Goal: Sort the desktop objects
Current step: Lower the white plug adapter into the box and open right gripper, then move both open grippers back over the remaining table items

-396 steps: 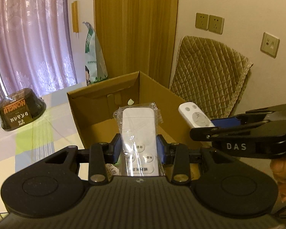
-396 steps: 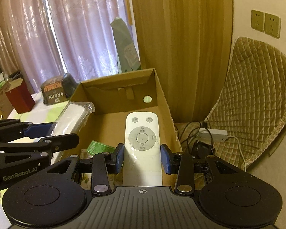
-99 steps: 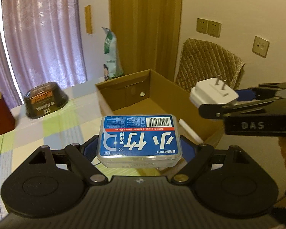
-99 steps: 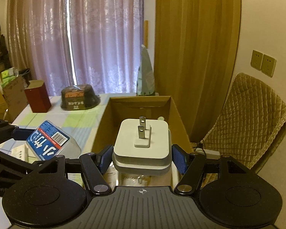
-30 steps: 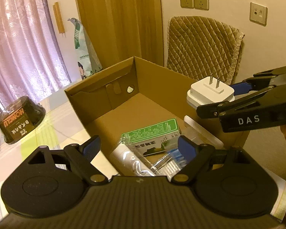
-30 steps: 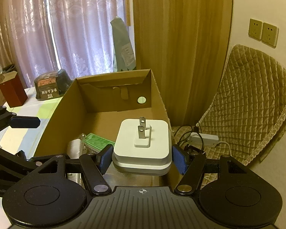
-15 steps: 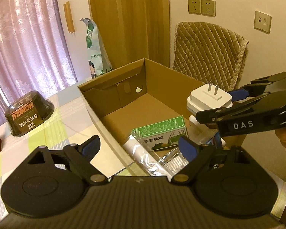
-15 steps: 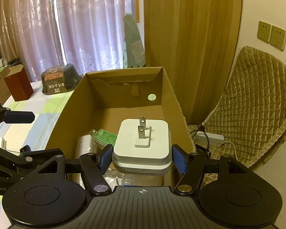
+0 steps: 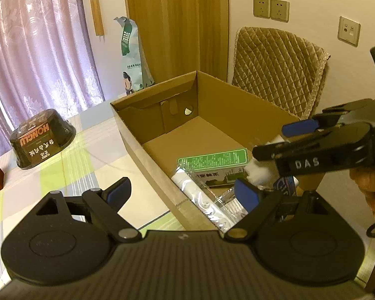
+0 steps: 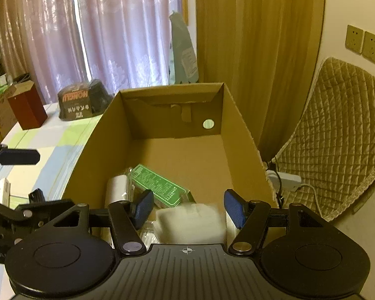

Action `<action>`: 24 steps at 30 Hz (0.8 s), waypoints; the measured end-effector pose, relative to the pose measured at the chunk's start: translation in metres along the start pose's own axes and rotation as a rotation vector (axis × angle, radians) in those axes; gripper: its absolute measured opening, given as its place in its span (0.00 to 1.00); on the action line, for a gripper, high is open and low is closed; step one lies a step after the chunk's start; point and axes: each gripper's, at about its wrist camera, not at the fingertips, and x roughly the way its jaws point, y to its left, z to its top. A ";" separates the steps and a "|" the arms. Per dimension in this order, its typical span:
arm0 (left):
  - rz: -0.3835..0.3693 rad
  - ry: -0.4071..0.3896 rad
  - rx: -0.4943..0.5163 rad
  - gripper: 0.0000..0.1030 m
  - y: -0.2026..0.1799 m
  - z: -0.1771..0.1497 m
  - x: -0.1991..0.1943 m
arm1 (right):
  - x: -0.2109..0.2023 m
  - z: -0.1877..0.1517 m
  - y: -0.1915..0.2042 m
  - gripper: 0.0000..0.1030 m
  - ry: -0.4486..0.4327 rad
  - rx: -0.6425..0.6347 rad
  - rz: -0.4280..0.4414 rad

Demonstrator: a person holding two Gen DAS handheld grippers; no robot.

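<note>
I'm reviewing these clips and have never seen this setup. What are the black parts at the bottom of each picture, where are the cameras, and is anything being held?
There is no robot here: a person holds a two-finger claw in each hand, and each claw carries a camera looking forward along its fingers. One picture is from the left claw, the other from the right claw. Both are open and hold nothing. Under the right one a blurred white block sits loose, apparently the plug adapter. It is over the cardboard box, where a green packet and a wrapped white remote lie. On the checked tablecloth stands a dark bowl.
</note>
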 end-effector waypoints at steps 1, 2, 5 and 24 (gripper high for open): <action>0.001 0.001 -0.002 0.84 0.001 -0.001 -0.001 | -0.001 0.001 0.000 0.64 -0.002 0.003 0.002; 0.002 0.001 -0.005 0.84 0.001 -0.002 -0.002 | -0.003 0.001 0.000 0.64 -0.004 0.005 0.003; 0.008 -0.001 -0.019 0.84 0.004 -0.006 -0.009 | -0.010 0.002 0.001 0.64 -0.014 0.007 0.001; 0.049 0.019 -0.153 0.85 0.023 -0.061 -0.081 | -0.080 -0.014 0.035 0.64 -0.049 0.038 0.024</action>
